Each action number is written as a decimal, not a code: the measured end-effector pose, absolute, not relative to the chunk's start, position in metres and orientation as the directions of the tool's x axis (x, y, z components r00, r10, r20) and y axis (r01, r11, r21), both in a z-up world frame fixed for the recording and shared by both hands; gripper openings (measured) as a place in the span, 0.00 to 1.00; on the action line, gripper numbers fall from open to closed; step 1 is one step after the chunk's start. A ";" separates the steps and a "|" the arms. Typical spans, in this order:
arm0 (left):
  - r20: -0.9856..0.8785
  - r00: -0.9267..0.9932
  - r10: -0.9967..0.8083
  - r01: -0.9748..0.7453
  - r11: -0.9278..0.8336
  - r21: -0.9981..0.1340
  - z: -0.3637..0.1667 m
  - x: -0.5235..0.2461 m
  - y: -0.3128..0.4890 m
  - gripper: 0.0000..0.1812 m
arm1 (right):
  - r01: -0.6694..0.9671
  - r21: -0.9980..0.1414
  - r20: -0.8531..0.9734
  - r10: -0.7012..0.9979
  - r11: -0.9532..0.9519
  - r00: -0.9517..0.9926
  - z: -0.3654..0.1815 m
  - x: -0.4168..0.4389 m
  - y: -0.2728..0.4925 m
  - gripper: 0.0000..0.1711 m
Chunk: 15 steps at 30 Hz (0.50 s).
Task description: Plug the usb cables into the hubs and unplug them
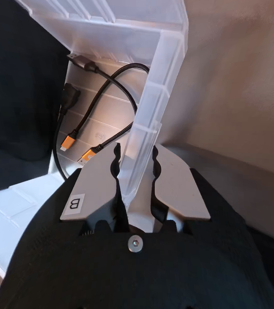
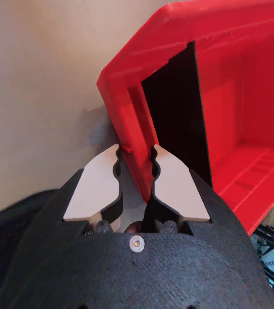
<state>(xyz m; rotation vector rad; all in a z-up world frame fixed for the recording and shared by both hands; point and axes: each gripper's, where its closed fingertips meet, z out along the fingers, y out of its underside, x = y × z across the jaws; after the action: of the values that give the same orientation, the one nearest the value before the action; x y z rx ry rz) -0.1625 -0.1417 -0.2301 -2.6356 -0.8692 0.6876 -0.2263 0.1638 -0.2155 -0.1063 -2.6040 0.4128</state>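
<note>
Two containers gripped by their walls, apparently for carrying. Left gripper (image 1: 136, 150) clenched on translucent plastic bin (image 1: 151, 120), tilted; inside lie braided USB cable (image 1: 114, 93) with orange plugs and black cable (image 1: 57, 133). Right gripper (image 2: 136, 148) clenched on red bin (image 2: 132, 137). Hubs not visible.

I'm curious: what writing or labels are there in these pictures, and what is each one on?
White sticker on the left tool: one printed character, which I won't quote.
Orange plug: tiny mark, unreadable.
Clear bin floor: faint moulded stamp, unreadable.
Red bin: none.
</note>
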 end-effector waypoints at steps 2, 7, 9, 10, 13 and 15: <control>-0.340 0.715 0.611 0.487 -0.784 -0.385 -0.230 -0.156 -0.164 0.21 | 0.032 -0.311 0.444 0.175 0.950 -0.879 -0.216 -0.230 0.182 0.21; -0.334 0.736 0.589 0.491 -0.803 -0.337 -0.229 -0.132 -0.223 0.23 | 0.094 -0.275 0.442 0.213 0.957 -0.872 -0.217 -0.234 0.231 0.21; -0.335 0.726 0.600 0.513 -0.798 -0.318 -0.229 -0.120 -0.244 0.24 | 0.080 -0.272 0.459 0.202 0.959 -0.865 -0.217 -0.235 0.248 0.21; -0.336 0.718 0.609 0.524 -0.791 -0.314 -0.229 -0.115 -0.252 0.24 | 0.076 -0.279 0.464 0.204 0.957 -0.862 -0.216 -0.235 0.256 0.21; -0.343 0.699 0.627 0.550 -0.779 -0.303 -0.228 -0.098 -0.268 0.24 | 0.129 -0.276 0.458 0.248 0.953 -0.854 -0.217 -0.235 0.284 0.21; -0.344 0.686 0.641 0.569 -0.768 -0.294 -0.228 -0.086 -0.277 0.24 | 0.153 -0.256 0.463 0.260 0.954 -0.847 -0.217 -0.234 0.303 0.21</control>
<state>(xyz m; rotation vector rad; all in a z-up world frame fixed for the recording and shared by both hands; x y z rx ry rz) -0.0864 -0.2765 -0.2281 -2.7318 -0.9883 0.6507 -0.2337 0.3025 -0.2169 -0.2935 -2.5955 0.2864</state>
